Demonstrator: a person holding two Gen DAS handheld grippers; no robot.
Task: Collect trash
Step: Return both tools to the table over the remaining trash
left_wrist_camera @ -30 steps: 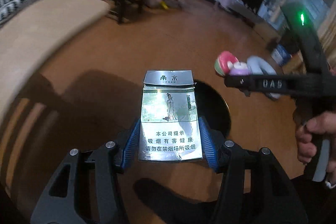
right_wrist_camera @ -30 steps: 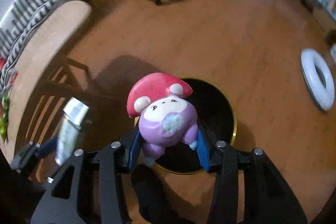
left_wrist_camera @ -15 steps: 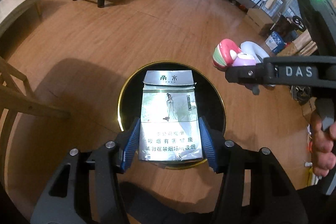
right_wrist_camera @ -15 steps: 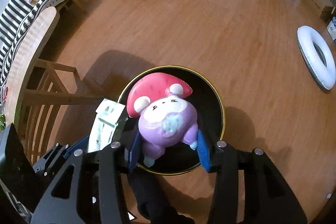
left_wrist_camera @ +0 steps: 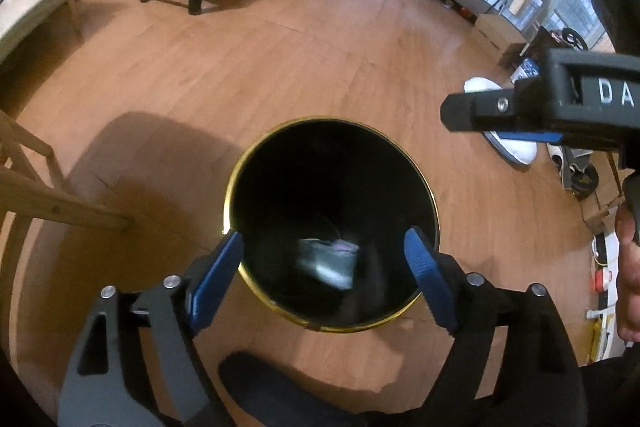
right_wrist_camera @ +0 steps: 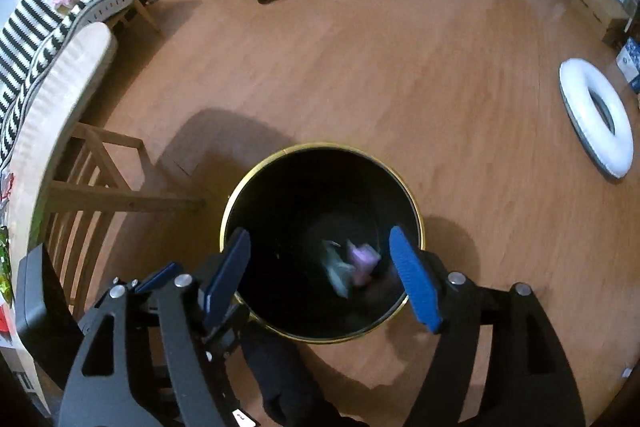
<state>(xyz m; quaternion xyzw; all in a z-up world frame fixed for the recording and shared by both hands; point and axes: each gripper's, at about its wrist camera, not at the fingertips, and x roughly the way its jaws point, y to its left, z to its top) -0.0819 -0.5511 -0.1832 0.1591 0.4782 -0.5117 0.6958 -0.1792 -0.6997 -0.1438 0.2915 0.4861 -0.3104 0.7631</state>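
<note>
1. Wooden floor (right_wrist_camera: 400,67) all round, with a stool and toys far off by the wall.
2. Left gripper (left_wrist_camera: 326,267) and right gripper (right_wrist_camera: 320,263) both hang over the bin, jaws opening, nothing between them.
3. Straight below sits the black bin (left_wrist_camera: 256,171), gold-rimmed, just beside a wooden frame.
4. Deep inside lie a blurred silvery packet (left_wrist_camera: 326,263) and a purple toy (right_wrist_camera: 362,255), touching; more trash, I'd guess, lies elsewhere.
</note>
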